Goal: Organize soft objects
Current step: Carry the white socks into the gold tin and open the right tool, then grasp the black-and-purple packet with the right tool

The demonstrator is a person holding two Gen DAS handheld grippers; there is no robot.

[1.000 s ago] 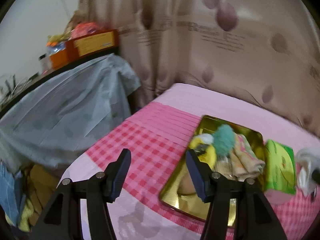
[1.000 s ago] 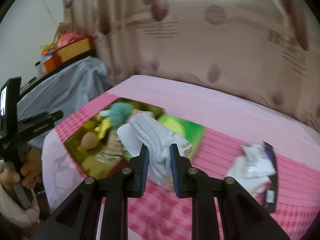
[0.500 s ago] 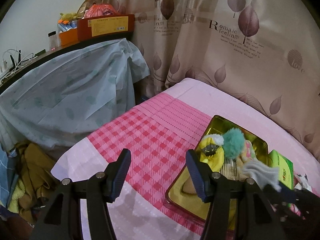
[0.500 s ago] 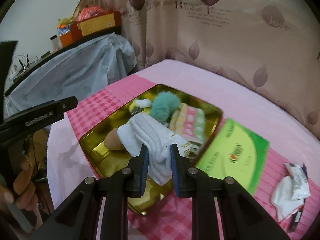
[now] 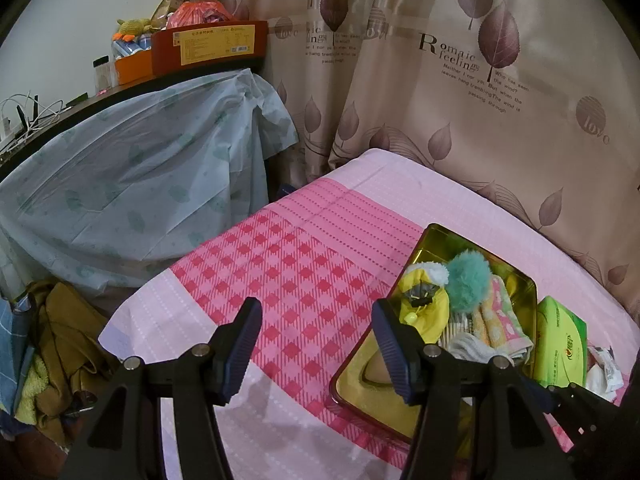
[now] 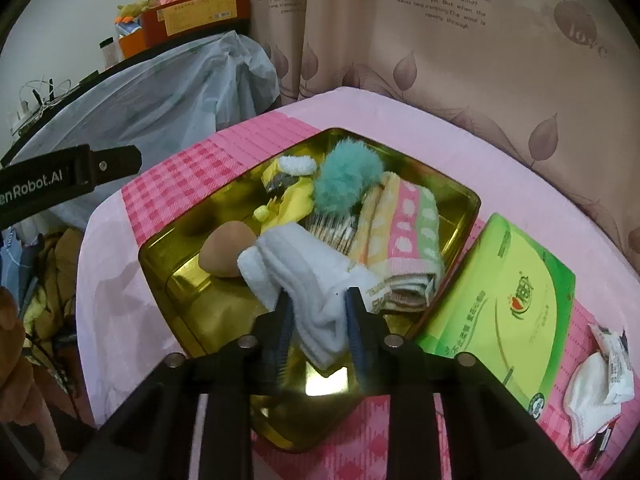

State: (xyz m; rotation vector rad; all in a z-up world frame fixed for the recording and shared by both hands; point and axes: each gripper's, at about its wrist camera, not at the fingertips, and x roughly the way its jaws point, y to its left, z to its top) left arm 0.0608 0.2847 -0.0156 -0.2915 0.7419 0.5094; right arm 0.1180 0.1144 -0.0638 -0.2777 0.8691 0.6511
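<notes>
- Left wrist view: left gripper [image 5: 316, 344] up over the pink checked cloth [image 5: 288, 264] on the desk, fingers [image 5: 242, 336] wide apart, nothing between them.
- Gold tin [image 5: 436, 232] just to the right of the fingers, lying on the cloth.
- In the tin: yellow soft toy [image 5: 424, 300], fluffy teal ball [image 5: 468, 280], folded striped towel [image 5: 500, 316], all packed close.
- Green tissue pack [image 5: 560, 348] beside the tin on its right, touching or nearly touching its edge.
- Behind it all, a leaf curtain [image 5: 480, 100] and a blue plastic sheet [image 5: 140, 192] over a shelf.

- Right wrist view: right gripper [image 6: 318, 320] low over the near part of the gold tin [image 6: 472, 200].
- White sock [image 6: 304, 276] between the fingers [image 6: 354, 320], its far end lying in the tin on the other soft things; fingers opening, gaps showing on both sides of the sock.
- Brown egg-shaped sponge [image 6: 224, 252] just left of the sock, touching it.
- Teal ball [image 6: 344, 180], yellow toy [image 6: 292, 196] and striped towel [image 6: 404, 240] farther back in the tin.
- Green tissue pack [image 6: 520, 304] right of the tin.
- Another white sock [image 6: 588, 404] with a crumpled wrapper [image 6: 612, 360] on it, far right on the cloth, well apart from the tin.
</notes>
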